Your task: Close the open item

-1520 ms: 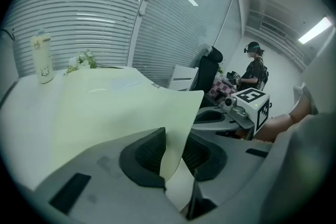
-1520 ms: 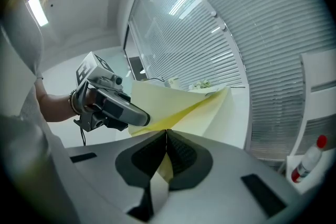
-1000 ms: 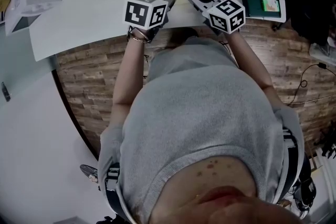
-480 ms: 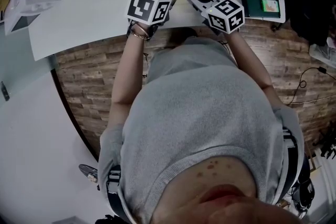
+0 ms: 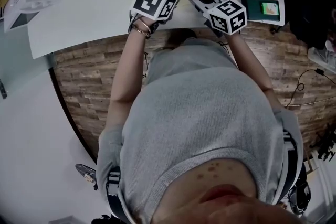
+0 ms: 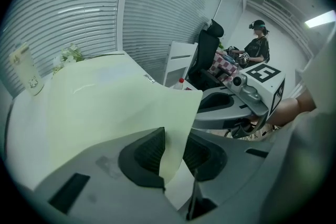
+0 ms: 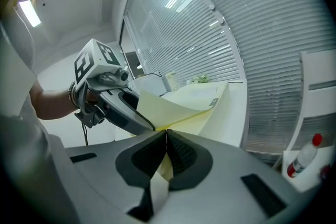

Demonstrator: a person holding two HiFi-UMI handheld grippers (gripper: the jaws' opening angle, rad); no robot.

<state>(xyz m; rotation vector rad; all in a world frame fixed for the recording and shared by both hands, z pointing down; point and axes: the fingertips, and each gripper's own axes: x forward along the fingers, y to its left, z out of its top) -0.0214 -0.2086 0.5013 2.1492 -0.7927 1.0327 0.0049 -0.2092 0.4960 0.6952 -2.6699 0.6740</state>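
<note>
Left gripper view: my left gripper (image 6: 173,152) has its black ribbed pads clamped on a thin, smooth, pale yellow folder (image 6: 115,107). The cover rises from between them and bows away ahead in a broad, stiff curve. My right gripper (image 7: 165,152) pinches the folder's near corner, pads nearly meeting on it, and the leaves fan out ahead of them in a V above the white table (image 5: 94,2). Both bodies are matte grey plastic. Compared with a second ago, my left gripper has tipped, its marker cube farther over the table; my right has kept its place.
</note>
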